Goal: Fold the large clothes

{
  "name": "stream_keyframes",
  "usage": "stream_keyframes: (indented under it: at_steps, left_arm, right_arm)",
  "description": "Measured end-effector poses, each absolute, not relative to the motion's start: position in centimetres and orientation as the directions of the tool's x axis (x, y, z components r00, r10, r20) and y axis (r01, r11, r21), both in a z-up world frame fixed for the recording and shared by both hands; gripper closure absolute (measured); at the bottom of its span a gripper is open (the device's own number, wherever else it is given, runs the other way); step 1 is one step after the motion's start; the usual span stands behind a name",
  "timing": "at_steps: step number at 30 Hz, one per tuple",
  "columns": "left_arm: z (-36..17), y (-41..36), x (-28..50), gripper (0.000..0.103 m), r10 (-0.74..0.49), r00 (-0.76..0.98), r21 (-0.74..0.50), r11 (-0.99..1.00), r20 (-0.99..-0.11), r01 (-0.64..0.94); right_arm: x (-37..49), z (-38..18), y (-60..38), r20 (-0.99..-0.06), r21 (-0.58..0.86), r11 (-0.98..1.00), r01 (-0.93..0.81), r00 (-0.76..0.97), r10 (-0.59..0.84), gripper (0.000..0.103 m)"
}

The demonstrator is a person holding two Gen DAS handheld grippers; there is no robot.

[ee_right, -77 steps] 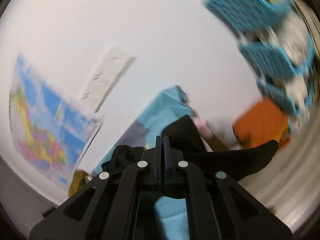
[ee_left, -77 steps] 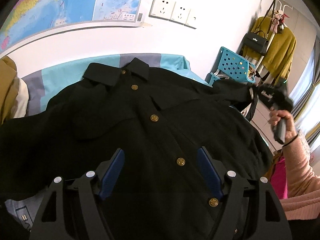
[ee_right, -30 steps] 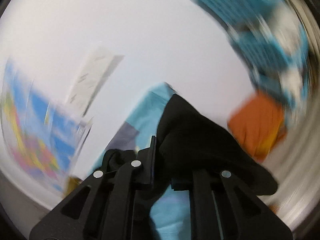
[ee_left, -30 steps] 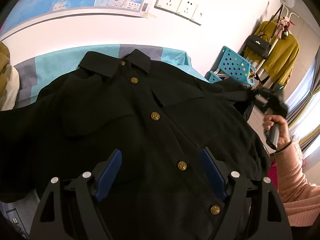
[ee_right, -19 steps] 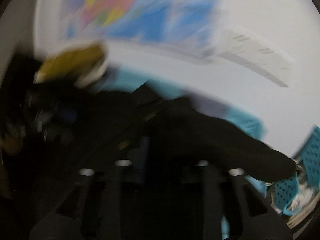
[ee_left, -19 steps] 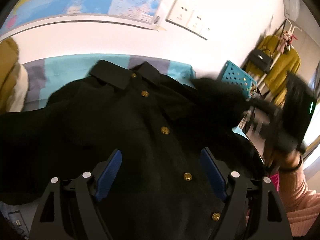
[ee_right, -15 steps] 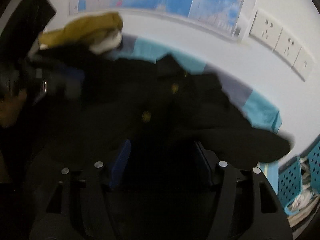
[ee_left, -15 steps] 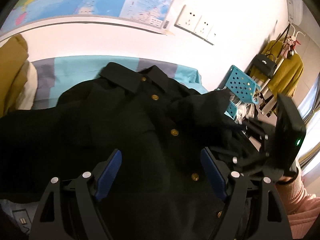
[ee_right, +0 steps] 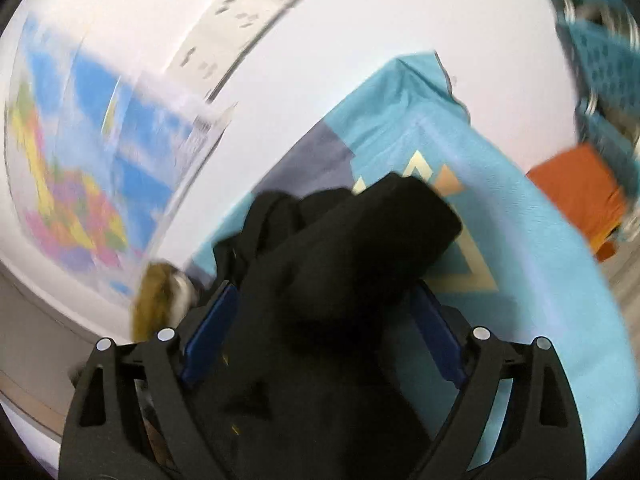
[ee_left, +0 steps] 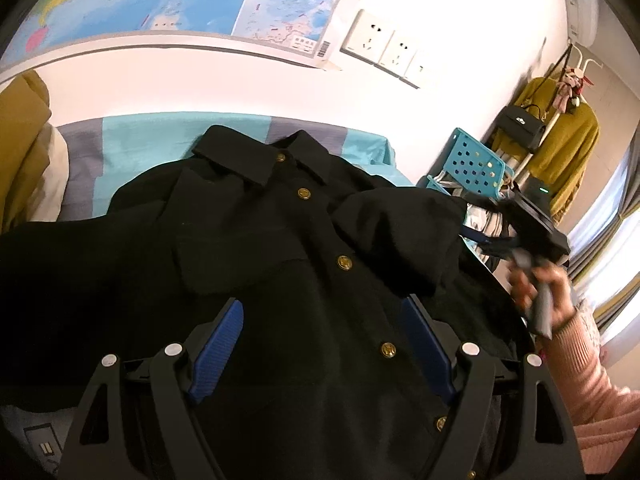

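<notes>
A black jacket [ee_left: 280, 240] with gold buttons lies front-up on the turquoise bed cover [ee_left: 152, 140], collar toward the wall. Its right sleeve [ee_left: 400, 232] is folded in across the chest. My left gripper [ee_left: 320, 308] hovers open over the lower button row with nothing between its blue pads. My right gripper [ee_left: 478, 240], held by a hand in a pink sleeve, is at the jacket's right edge. In the blurred right wrist view its jaws [ee_right: 324, 292] are opening wide; the black sleeve [ee_right: 360, 248] lies loosely between them, and the pads do not press on it.
A mustard and white pile of clothes [ee_left: 20, 140] sits at the bed's left end. A blue perforated rack [ee_left: 472, 164] and a coat stand with a yellow sweater and black bag [ee_left: 560, 148] stand right of the bed. A wall with a map and sockets [ee_left: 376, 44] backs the bed.
The right gripper swung the sleeve over the jacket's chest, opened its jaws and let go, then drew back to the right. The left gripper stayed open and nearly still.
</notes>
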State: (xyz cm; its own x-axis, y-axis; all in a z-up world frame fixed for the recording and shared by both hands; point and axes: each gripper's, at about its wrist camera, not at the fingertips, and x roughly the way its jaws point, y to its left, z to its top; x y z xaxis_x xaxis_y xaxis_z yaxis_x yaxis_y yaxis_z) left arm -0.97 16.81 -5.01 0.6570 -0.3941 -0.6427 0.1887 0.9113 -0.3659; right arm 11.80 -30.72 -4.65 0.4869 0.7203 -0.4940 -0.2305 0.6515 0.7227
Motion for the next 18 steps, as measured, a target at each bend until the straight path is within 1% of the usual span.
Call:
stream_keyframes:
  at_steps: [1, 2, 4, 8, 10, 11, 12, 14, 15, 16, 18]
  left_arm:
    - [-5.0, 16.9, -1.1, 0.024, -0.39, 0.658, -0.363, 0.913, -0.644, 0.186]
    - [-5.0, 17.0, -1.2, 0.024, -0.388, 0.658, -0.362, 0.914, -0.645, 0.184]
    - [-5.0, 17.5, -1.5, 0.024, -0.378, 0.664, -0.36, 0.917, -0.646, 0.172]
    - [-4.7, 19.0, -1.7, 0.024, -0.382, 0.678, -0.39, 0.909, -0.629, 0.151]
    - [-4.2, 20.0, -1.9, 0.024, -0.383, 0.698, -0.405, 0.903, -0.605, 0.144]
    - [-4.0, 20.3, -2.0, 0.024, -0.38, 0.707, -0.409, 0.902, -0.597, 0.14]
    - [-3.6, 21.0, -2.2, 0.024, -0.378, 0.722, -0.419, 0.898, -0.579, 0.134]
    - [-3.0, 21.9, -2.6, 0.024, -0.374, 0.742, -0.434, 0.892, -0.556, 0.124]
    - [-2.6, 22.6, -3.1, 0.024, -0.37, 0.758, -0.444, 0.888, -0.538, 0.119]
    - [-2.4, 23.1, -3.5, 0.024, -0.374, 0.767, -0.453, 0.883, -0.522, 0.123]
    - [-2.3, 24.4, -4.3, 0.022, -0.391, 0.775, -0.485, 0.865, -0.496, 0.126]
  right_arm:
    - [12.2, -4.9, -30.7, -0.486, 0.739, 0.636, -0.22, 0.48, 0.731, 0.042]
    - [12.6, -4.9, -30.3, -0.484, 0.739, 0.634, -0.229, 0.475, 0.735, 0.066]
    - [11.9, -2.8, -29.7, -0.479, 0.678, 0.672, -0.298, 0.513, 0.712, 0.082]
    - [6.8, 4.2, -24.6, -0.427, 0.464, 0.692, -0.554, 0.544, 0.722, 0.083]
    - [3.6, 7.1, -20.8, -0.416, 0.343, 0.645, -0.683, 0.505, 0.756, 0.083]
    - [1.9, 8.0, -18.7, -0.425, 0.278, 0.616, -0.737, 0.481, 0.767, 0.082]
    - [0.2, 8.4, -16.3, -0.447, 0.227, 0.572, -0.788, 0.438, 0.78, 0.078]
    - [-1.7, 8.2, -13.0, -0.48, 0.224, 0.466, -0.856, 0.32, 0.817, 0.055]
    - [-2.9, 7.7, -11.2, -0.489, 0.236, 0.399, -0.886, 0.246, 0.837, 0.05]
    - [-3.4, 7.6, -10.1, -0.503, 0.228, 0.375, -0.898, 0.221, 0.836, 0.044]
    - [-4.6, 6.8, -8.9, -0.533, 0.22, 0.329, -0.918, 0.169, 0.829, 0.042]
